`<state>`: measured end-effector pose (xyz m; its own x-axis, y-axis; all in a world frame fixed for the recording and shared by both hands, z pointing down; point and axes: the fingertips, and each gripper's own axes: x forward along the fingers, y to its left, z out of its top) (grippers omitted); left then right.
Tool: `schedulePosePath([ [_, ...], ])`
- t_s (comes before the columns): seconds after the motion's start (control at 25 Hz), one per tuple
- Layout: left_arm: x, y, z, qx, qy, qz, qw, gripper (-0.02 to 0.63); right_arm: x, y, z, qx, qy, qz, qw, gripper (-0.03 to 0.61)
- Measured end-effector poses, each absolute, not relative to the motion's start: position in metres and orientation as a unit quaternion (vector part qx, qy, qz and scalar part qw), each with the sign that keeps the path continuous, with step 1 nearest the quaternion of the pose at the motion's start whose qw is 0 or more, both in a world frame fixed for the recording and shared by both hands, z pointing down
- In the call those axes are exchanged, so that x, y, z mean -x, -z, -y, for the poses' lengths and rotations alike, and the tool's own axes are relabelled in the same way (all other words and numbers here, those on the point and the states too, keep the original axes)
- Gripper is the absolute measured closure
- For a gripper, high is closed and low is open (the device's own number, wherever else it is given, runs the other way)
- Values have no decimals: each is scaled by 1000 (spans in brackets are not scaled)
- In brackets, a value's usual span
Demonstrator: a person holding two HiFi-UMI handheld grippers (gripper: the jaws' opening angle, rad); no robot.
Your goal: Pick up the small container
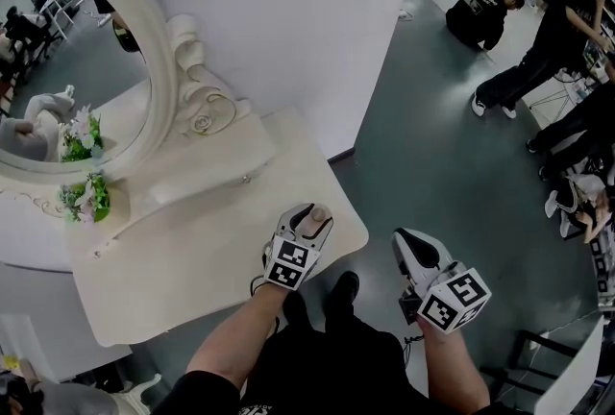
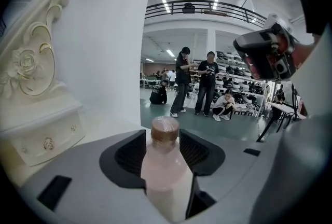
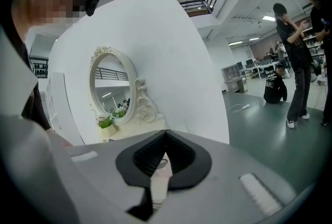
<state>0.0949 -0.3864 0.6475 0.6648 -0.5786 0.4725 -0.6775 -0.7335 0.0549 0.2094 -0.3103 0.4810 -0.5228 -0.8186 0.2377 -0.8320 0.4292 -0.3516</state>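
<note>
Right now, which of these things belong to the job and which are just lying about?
Part of the job: small bottle; left gripper, with the bottle between its jaws.
Just lying about: right gripper, shut and empty; dressing table; mirror; flowers; people in the hall.

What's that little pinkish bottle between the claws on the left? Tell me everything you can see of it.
The small pale-pink plastic bottle has a brown cap under clear film. It stands upright between the dark ribbed jaws of the left gripper, above the cream dressing table near its corner. Its base is hidden; whether the jaws squeeze it is unclear.
</note>
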Motion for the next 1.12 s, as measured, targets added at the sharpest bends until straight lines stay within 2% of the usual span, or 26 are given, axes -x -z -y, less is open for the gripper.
schedulePosePath([
  [0.4, -100, -646, 392, -906, -206, 352, 114, 416, -215, -474, 308, -490, -210, 846, 28, 568],
  [0.88, -107, -642, 396, -915, -203, 335, 103, 465, -213, -473, 311, -486, -211, 848, 36, 569],
  [1.12, -96, -634, 398, -909, -198, 343, 130, 471, -207, -468, 317, -483, -204, 851, 35, 568],
])
